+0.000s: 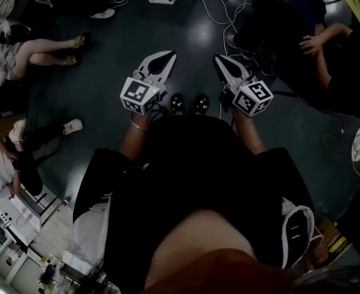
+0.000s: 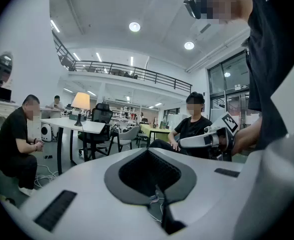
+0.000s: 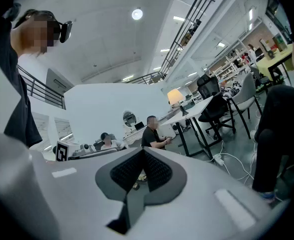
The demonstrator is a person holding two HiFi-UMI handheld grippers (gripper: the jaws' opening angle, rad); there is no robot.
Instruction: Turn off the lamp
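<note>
Left gripper (image 1: 163, 59) jaws together, empty | right gripper (image 1: 222, 63) likewise | both well away from lit lamp (image 2: 80, 102) on desk (image 2: 88, 126)

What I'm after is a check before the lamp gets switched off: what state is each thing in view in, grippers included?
lamp: lit, shade glowing, upright on the white desk.
left gripper: shut, nothing between its jaws, far from the lamp.
right gripper: shut, nothing between its jaws.
black office chair: unoccupied, drawn up at the desk.
</note>
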